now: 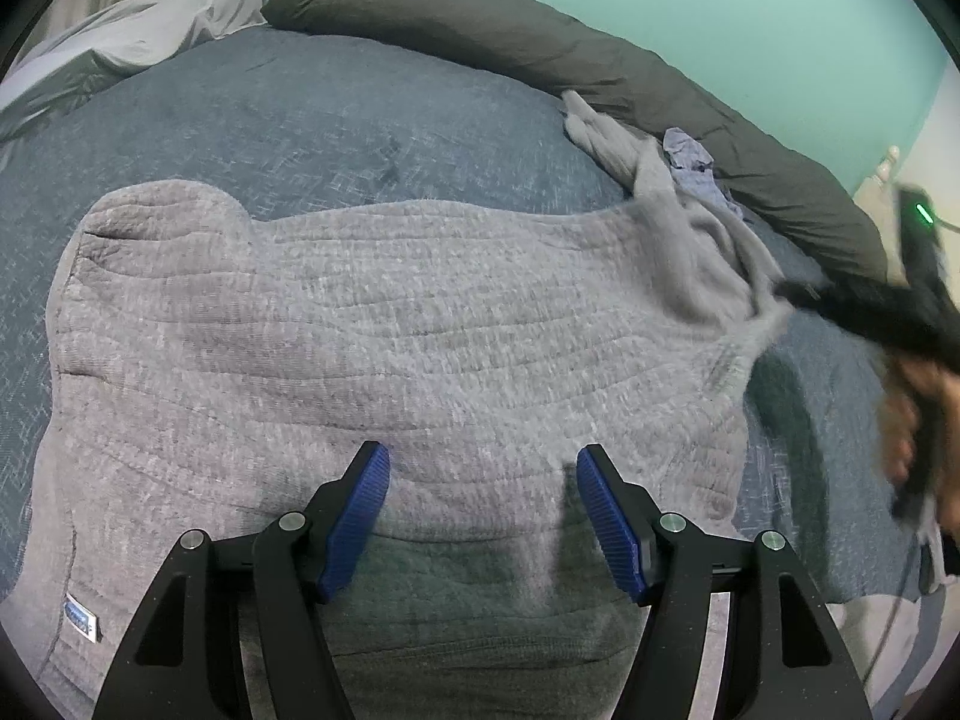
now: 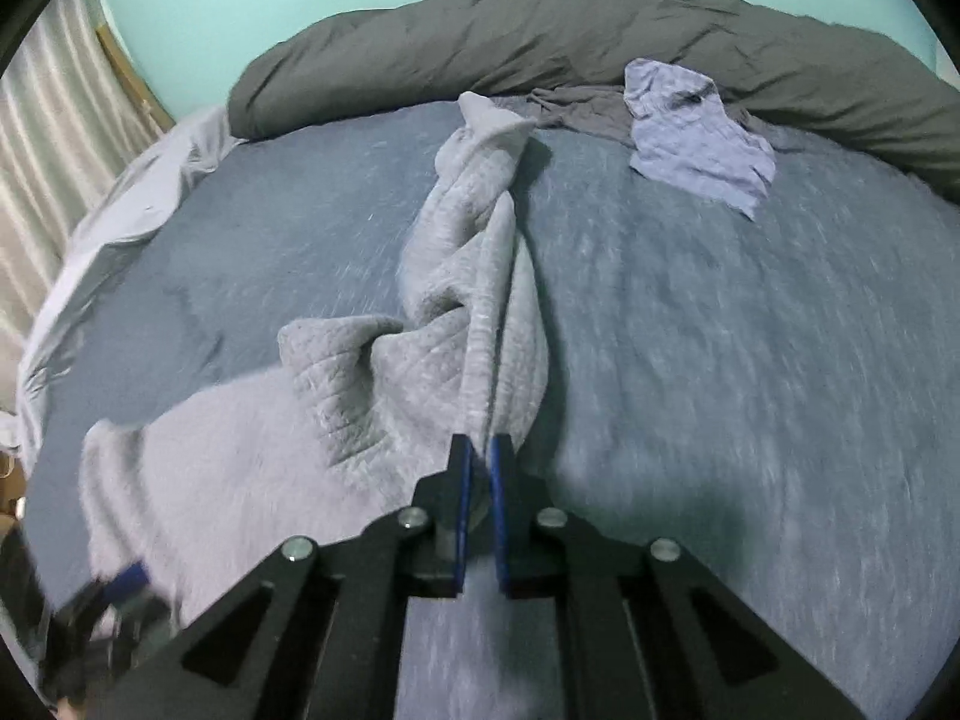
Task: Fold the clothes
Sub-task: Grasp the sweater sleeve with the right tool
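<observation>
Sweater point(image 1: 384, 324), grey and quilted, lay spread flat across the near part of the blue bedspread point(image 1: 300, 120), its hem toward the near edge and a small label point(image 1: 81, 617) at its near-left corner. Left gripper point(image 1: 483, 468) hovered over the hem with its 2 blue-padded fingers point(image 1: 360, 516) held wide apart, nothing between them; whether the tips touched the fabric could not be told. Right gripper point(image 2: 480, 450) had its fingers point(image 2: 462, 498) pressed nearly together on a fold of the sweater's sleeve point(image 2: 474, 228), which ran, twisted and bunched, away from the pads toward the far edge of the bed. A person's hand point(image 1: 918, 414) carried that gripper, blurred, at the right side. A crumpled pale-blue garment point(image 2: 696, 144) rested near the far-right corner, just beside a dark grey duvet point(image 2: 540, 42) rolled along the far edge. A light grey sheet point(image 2: 132, 210) hung at the left edge.
</observation>
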Motion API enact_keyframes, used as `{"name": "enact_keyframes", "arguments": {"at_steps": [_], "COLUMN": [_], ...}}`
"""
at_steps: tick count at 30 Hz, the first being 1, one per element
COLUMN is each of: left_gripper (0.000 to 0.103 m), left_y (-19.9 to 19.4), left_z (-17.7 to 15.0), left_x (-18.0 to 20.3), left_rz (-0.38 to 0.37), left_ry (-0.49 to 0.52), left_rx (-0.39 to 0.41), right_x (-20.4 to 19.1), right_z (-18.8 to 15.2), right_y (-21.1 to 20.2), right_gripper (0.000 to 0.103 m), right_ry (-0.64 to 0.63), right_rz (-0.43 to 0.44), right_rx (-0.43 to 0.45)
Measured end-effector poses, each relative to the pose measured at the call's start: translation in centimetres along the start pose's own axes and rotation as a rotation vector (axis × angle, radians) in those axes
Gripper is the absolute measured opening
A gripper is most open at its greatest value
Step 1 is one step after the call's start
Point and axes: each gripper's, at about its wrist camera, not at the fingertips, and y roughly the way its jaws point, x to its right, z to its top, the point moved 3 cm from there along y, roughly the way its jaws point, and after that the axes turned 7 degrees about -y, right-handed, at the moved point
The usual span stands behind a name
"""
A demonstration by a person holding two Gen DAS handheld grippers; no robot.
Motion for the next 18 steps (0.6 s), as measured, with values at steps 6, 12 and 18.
{"name": "enact_keyframes", "arguments": {"at_steps": [6, 12, 18], "left_gripper": [0.069, 0.069, 0.069], "left_y": [-0.2, -0.2, -0.1], "left_z": [0.0, -0.2, -0.3], "left_x": [0.1, 0.2, 0.3], "left_rz": [0.000, 0.001, -0.004], "left_ry": [0.006, 0.016, 0.020], "left_rx": [0.005, 0.003, 0.001], "right_x": [-0.5, -1.2, 1.8], "right_z": [-7.6, -8.8, -3.1], "right_y": [-1.9, -2.2, -1.5], "right_gripper": [0.006, 0.009, 0.044], "right_ry": [-0.025, -0.042, 0.048], "right_rz": [0.063, 0.106, 0.032], "right_rx": [-0.110, -0.122, -0.022]}}
